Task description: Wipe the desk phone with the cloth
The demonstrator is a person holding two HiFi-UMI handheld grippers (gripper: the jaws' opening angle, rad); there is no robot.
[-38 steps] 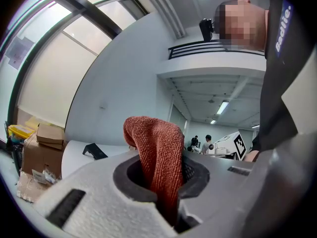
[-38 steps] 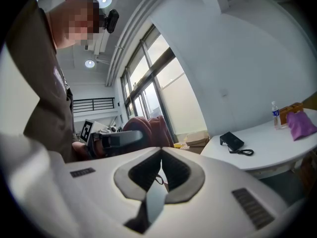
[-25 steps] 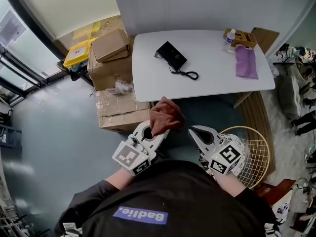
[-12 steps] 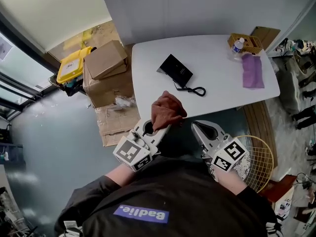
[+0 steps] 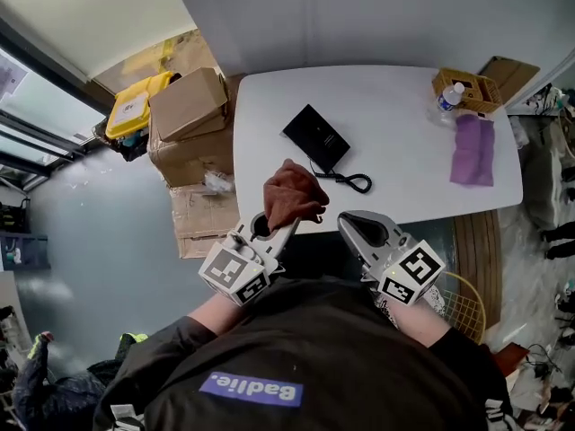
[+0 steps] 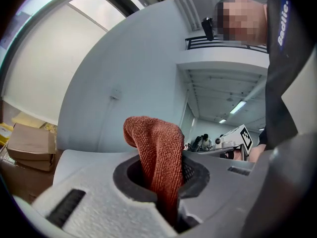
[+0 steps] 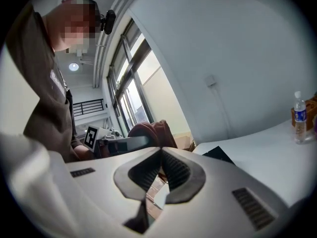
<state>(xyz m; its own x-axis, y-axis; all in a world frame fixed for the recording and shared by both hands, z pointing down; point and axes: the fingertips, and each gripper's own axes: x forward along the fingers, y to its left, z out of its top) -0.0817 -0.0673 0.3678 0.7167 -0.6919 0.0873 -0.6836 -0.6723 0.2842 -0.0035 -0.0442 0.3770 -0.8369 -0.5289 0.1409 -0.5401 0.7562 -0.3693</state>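
A black desk phone (image 5: 315, 138) with a coiled cord (image 5: 350, 181) lies on the white table (image 5: 395, 106); its corner shows in the right gripper view as the phone (image 7: 218, 155). My left gripper (image 5: 272, 230) is shut on a rust-red cloth (image 5: 291, 196), which bunches up above the jaws over the table's near edge, short of the phone. In the left gripper view the cloth (image 6: 158, 157) stands pinched between the jaws. My right gripper (image 5: 359, 227) is shut with nothing in it, just off the table's near edge.
A purple cloth (image 5: 473, 150), a water bottle (image 5: 447, 98) and a small wooden tray (image 5: 467, 88) sit at the table's right end. Cardboard boxes (image 5: 186, 115) and a yellow bin (image 5: 133, 108) stand left of the table. A wire basket (image 5: 463, 308) is at lower right.
Both grippers and the cloth have come closer to the table; the cloth now reaches over its near edge, nearer the phone. Both grippers stay shut.
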